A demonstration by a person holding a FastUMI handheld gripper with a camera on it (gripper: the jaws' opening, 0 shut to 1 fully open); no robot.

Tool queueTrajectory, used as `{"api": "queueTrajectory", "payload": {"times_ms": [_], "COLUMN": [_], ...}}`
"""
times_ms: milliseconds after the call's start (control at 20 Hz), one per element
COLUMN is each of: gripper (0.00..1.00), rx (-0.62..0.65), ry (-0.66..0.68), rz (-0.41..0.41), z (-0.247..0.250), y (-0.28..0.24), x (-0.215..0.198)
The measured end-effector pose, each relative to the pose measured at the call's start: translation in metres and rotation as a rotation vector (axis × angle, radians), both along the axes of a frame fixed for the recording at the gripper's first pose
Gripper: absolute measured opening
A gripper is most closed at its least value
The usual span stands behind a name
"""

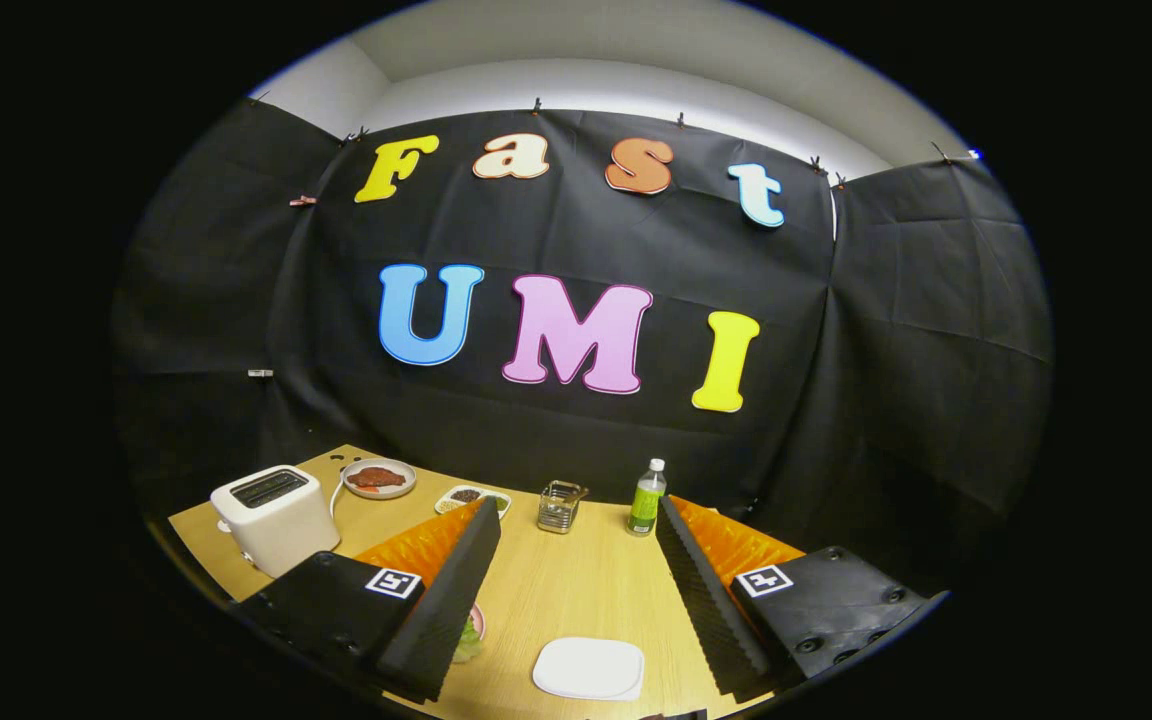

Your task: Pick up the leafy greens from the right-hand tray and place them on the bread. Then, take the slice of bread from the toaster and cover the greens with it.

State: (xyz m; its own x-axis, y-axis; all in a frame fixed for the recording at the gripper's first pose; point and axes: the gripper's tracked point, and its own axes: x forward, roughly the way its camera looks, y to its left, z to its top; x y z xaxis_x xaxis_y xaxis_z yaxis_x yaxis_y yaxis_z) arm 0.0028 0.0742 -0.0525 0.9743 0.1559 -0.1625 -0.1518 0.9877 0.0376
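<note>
My gripper (576,508) is open, its two fingers spread wide above a wooden table (576,590). A white toaster (274,515) stands to the left of the left finger; its top slots look dark and I cannot make out bread in them. Leafy greens (466,640) lie on a small pink dish, mostly hidden behind the left finger. A white square plate (589,668) rests low between the fingers, and nothing shows on it.
Beyond the fingers stand a round plate with red-brown food (377,478), a small tray of seeds (466,496), a wire holder (559,506) and a green bottle (647,497). Black cloth walls close the booth behind the table.
</note>
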Motion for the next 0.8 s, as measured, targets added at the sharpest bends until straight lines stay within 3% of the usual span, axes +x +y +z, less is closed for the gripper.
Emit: {"api": "queueTrajectory", "payload": {"times_ms": [800], "gripper": [0.98], "rx": [0.044], "ry": [0.040], "rz": [0.012], "z": [-0.0065], "y": [0.0089], "x": [0.0094]}}
